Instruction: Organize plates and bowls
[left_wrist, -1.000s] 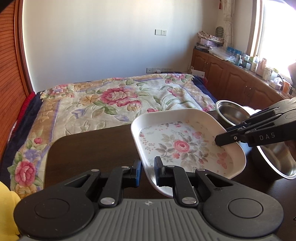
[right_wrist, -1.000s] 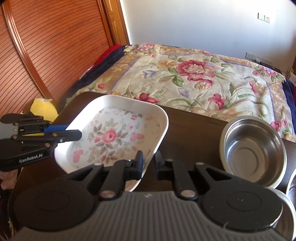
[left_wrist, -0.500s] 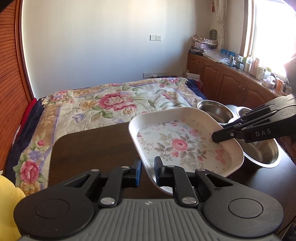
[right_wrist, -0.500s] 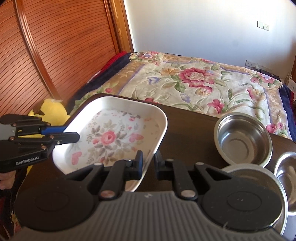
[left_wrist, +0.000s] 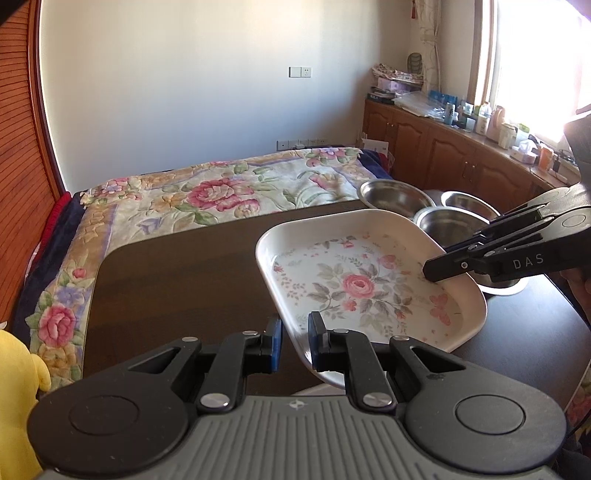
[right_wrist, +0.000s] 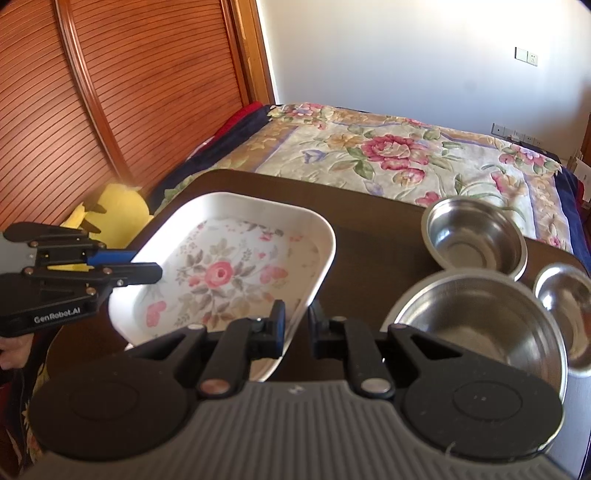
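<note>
White rectangular floral-printed tray (left_wrist: 369, 280) is hanging above the dark wooden counter (left_wrist: 177, 280), left gripper (left_wrist: 294, 341) and right gripper (right_wrist: 297, 325) each pinching an opposite rim.

Glossy white tray (left_wrist: 369, 284) (floral print), shiny smooth metal bowls (right_wrist: 476, 236), dark polished wood table (left_wrist: 177, 280).

Sunlit bedroom: floral bedspread (left_wrist: 207, 192), wooden cabinets (left_wrist: 454, 155), white wall (left_wrist: 184, 92).
</note>
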